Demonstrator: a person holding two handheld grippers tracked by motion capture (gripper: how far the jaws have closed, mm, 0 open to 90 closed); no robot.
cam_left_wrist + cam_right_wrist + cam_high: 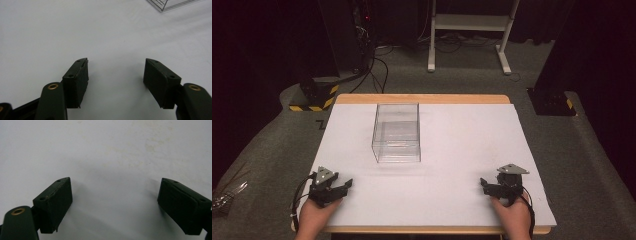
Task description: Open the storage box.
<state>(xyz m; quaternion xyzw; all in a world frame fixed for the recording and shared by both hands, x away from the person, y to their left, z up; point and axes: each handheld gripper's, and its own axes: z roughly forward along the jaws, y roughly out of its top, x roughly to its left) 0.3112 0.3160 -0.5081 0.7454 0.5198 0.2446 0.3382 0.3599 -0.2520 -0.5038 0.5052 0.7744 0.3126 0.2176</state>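
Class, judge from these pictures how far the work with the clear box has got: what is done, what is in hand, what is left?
Done: nothing visible yet; the clear box stands untouched on the white table. In hand: nothing; the left tongs and right tongs rest at the near edge, both open with nothing between them. Left: seemingly everything, starting with a reach to the box, which lies nearer the left tongs.

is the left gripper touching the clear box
Apart. The high view shows bare white table between the left gripper and the clear box.

A white table frame [472,30] is standing on the grey carpet beyond the table, cables [374,70] trailing beside it.
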